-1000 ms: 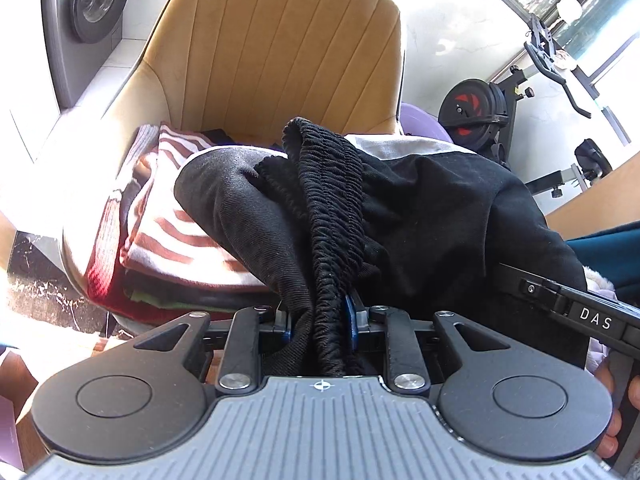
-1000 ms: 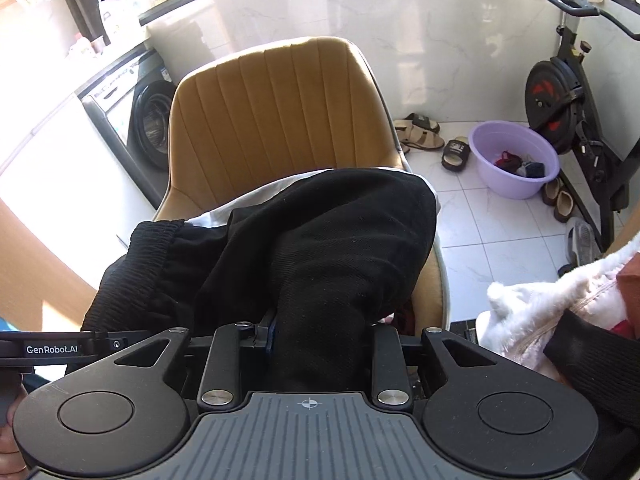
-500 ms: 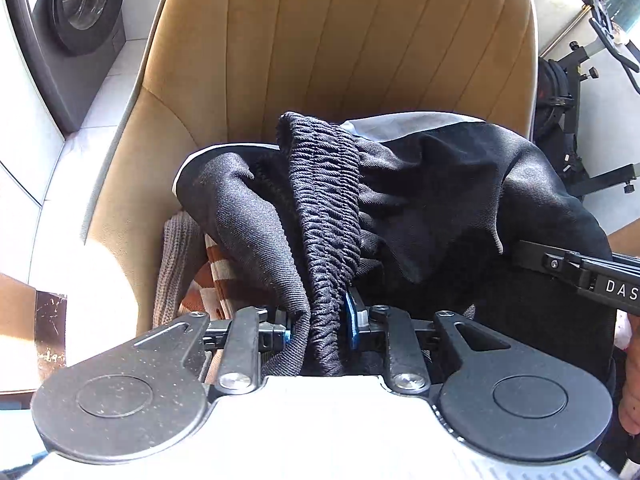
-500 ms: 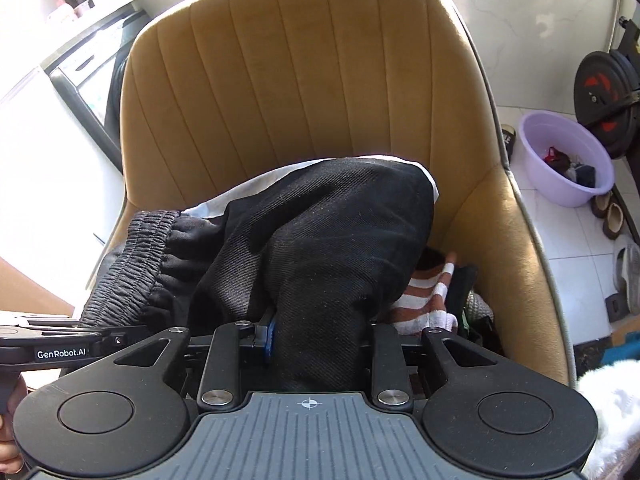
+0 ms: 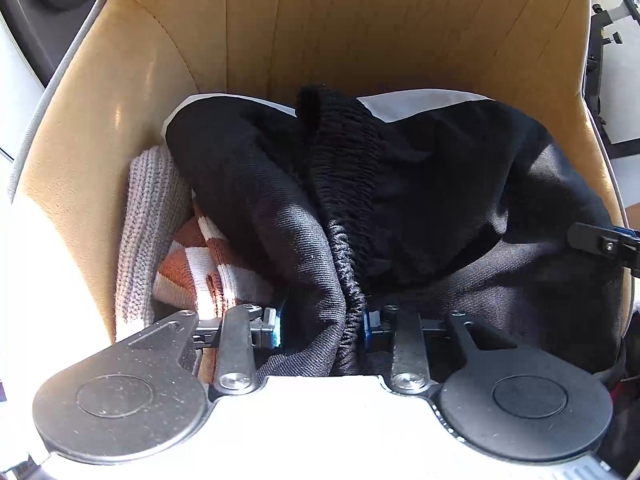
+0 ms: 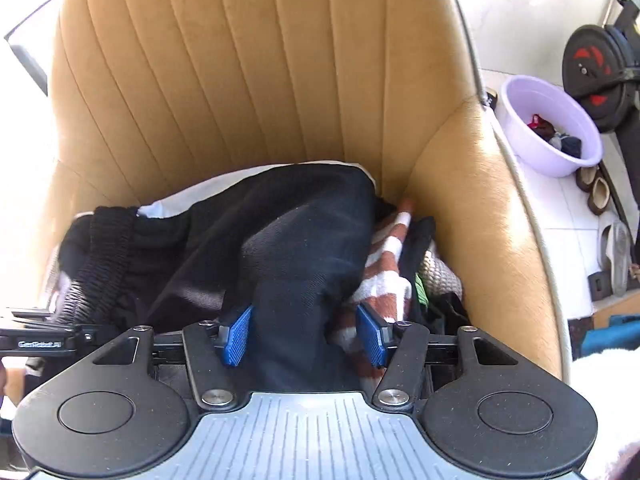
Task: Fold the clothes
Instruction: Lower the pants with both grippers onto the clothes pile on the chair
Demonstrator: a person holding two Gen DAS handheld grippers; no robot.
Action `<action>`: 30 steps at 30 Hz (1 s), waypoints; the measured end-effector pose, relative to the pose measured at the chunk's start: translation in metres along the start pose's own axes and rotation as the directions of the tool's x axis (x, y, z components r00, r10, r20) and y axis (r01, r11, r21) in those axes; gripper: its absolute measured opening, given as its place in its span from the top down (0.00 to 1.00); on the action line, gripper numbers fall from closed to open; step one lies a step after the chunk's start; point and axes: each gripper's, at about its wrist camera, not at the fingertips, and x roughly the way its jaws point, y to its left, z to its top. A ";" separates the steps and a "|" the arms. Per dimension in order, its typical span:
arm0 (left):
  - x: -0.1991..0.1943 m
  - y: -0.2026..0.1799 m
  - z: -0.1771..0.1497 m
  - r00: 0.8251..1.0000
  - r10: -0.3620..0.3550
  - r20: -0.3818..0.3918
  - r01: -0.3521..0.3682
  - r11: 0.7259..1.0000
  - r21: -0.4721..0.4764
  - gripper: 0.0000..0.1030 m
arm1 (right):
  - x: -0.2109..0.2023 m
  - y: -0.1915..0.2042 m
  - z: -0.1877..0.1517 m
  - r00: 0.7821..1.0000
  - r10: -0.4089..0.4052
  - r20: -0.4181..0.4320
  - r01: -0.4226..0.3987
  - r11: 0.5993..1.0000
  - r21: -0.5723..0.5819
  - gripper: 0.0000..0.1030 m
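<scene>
Right tongs [image 6: 302, 336] have just spread, releasing the black trousers [image 6: 280, 248] onto the chair [image 6: 248, 80] pile; left tongs [image 5: 320, 328] seemingly still pinch them.

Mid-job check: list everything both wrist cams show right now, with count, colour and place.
black trousers: one, black, on the chair's clothes pile
striped knit: one, rust and white, under the trousers
grey knit: one, grey, chair's left side
chair: one, tan
basin: one, lilac, on the floor
exercise bike: one, black
left claw: shut on the trousers' waistband
right claw: open, trousers between the pads
</scene>
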 end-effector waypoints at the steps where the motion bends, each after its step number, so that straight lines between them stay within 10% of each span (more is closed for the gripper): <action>1: 0.001 0.001 0.000 1.000 0.002 -0.001 -0.002 1.000 -0.001 0.67 | -0.010 -0.007 -0.006 1.000 0.020 0.005 -0.021 0.999 0.028 0.49; 9: 0.003 -0.001 0.001 0.999 0.043 0.012 -0.043 0.999 0.032 0.67 | -0.033 -0.022 -0.067 0.997 0.066 -0.029 -0.062 0.991 0.120 0.55; 17: 0.004 -0.004 -0.001 0.998 0.063 0.013 -0.064 0.996 0.058 0.67 | -0.012 -0.006 -0.043 1.000 0.024 -0.006 -0.023 0.990 0.137 0.49; 23: -0.011 -0.005 -0.008 0.995 0.066 0.077 -0.066 0.998 -0.003 0.76 | 0.005 -0.011 -0.024 0.998 0.016 -0.065 -0.003 0.978 0.207 0.88; 30: -0.003 -0.011 -0.009 0.993 0.089 0.071 -0.091 0.995 0.031 0.66 | 0.009 0.001 -0.004 0.995 -0.019 -0.098 0.033 0.988 0.148 0.85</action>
